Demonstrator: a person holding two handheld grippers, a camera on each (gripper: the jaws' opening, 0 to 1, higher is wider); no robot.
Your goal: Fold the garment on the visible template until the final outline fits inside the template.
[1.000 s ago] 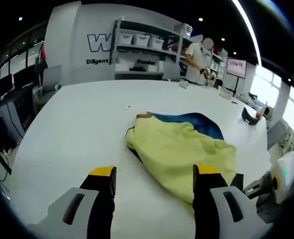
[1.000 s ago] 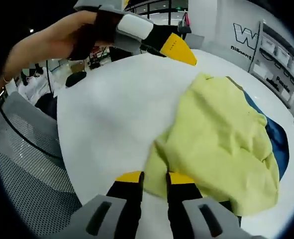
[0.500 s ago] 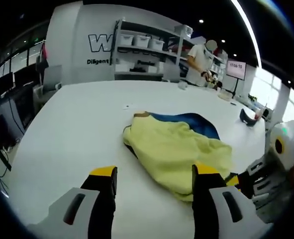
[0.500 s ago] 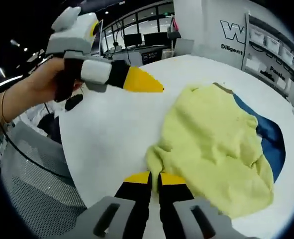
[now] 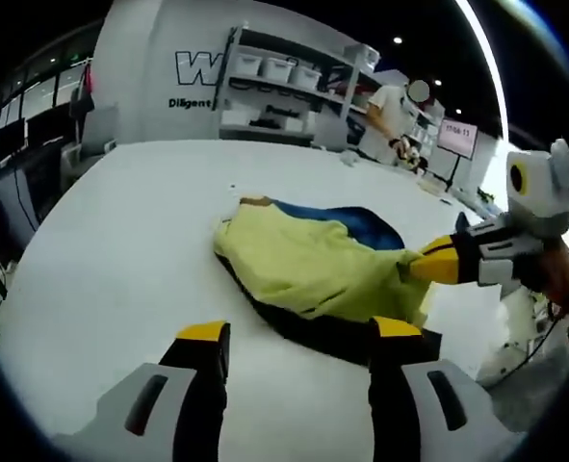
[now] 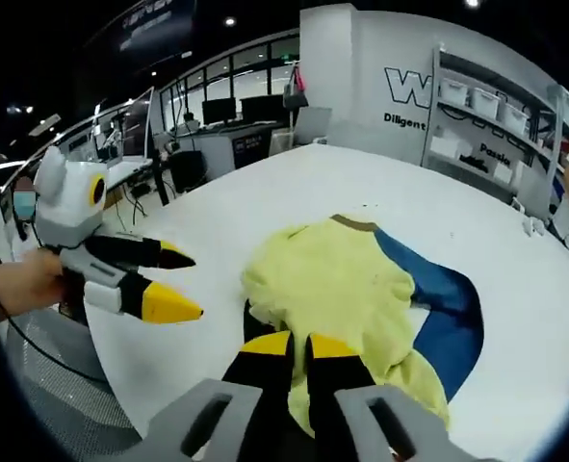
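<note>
Yellow garment (image 5: 303, 265) half-folded over blue template (image 6: 448, 318) mid-bench (image 5: 120, 250).
Right gripper (image 6: 289, 348) jaws clenched on the garment's near edge, lifting it; left gripper (image 5: 298, 332) jaws spread apart, empty, hovering by the bench's near edge.

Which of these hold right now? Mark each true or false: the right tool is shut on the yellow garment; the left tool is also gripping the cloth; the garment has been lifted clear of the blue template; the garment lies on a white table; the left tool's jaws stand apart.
1. The right tool is shut on the yellow garment. True.
2. The left tool is gripping the cloth. False: it holds nothing.
3. The garment is lifted clear of the blue template. False: most of it lies over the template.
4. The garment lies on a white table. True.
5. The left tool's jaws stand apart. True.
</note>
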